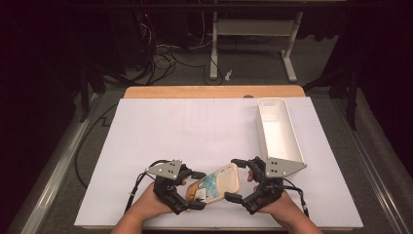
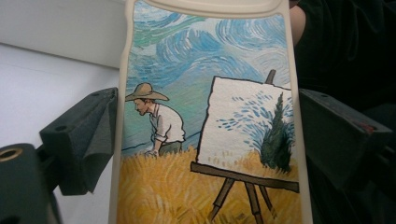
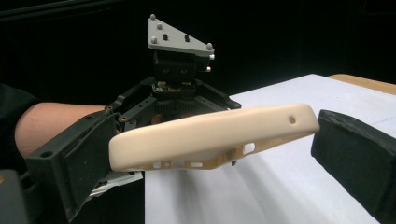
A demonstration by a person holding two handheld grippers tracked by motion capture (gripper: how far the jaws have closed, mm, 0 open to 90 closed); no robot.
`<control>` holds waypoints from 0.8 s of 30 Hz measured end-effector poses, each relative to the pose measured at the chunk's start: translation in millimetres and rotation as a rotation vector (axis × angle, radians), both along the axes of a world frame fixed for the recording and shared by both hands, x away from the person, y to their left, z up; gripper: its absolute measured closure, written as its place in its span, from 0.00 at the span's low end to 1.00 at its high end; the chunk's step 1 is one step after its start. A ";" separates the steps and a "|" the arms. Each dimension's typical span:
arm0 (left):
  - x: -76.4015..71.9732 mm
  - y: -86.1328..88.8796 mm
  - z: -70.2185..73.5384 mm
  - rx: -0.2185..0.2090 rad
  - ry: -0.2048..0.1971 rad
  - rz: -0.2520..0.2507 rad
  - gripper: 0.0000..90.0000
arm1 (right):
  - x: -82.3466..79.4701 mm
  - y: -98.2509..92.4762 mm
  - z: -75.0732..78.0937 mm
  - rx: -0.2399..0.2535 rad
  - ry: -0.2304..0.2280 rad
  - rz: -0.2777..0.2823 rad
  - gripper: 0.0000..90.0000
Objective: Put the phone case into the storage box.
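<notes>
A cream phone case (image 1: pixel 220 182) with a painted picture of a man in a straw hat and an easel is held just above the table's near edge. My left gripper (image 1: pixel 197 190) is shut on its lower end; in the left gripper view the two pads (image 2: pixel 95 135) press the case's (image 2: pixel 205 116) long edges. My right gripper (image 1: pixel 236 179) stands open around the case's other end. In the right gripper view the case (image 3: pixel 210 135) lies flat between the jaws, with a small gap before the right pad (image 3: pixel 350 149). The left gripper's grey plate (image 3: pixel 175 39) rises behind the case.
A long white bin (image 1: pixel 293 146) stands empty at the right of the white table sheet (image 1: pixel 185 131), just beyond my right gripper. A wooden table edge (image 1: pixel 214 91) runs along the back. Desk legs and cables lie on the floor beyond.
</notes>
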State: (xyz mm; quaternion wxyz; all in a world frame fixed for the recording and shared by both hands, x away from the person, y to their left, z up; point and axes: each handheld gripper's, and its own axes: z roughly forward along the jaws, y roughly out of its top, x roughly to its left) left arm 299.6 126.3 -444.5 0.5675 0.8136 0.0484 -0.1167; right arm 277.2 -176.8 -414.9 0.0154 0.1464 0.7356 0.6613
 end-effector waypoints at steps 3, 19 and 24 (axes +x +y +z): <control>-0.2 -1.0 -0.5 0.001 0.002 -0.002 0.13 | 0.0 0.3 -0.1 0.003 0.001 0.003 0.04; -0.6 -2.8 -2.5 0.016 -0.005 0.002 0.13 | -0.5 -0.2 0.6 0.013 0.009 0.007 0.11; -0.9 -6.7 -5.7 0.036 -0.001 -0.003 0.12 | -0.9 0.8 0.3 0.005 0.013 0.007 0.12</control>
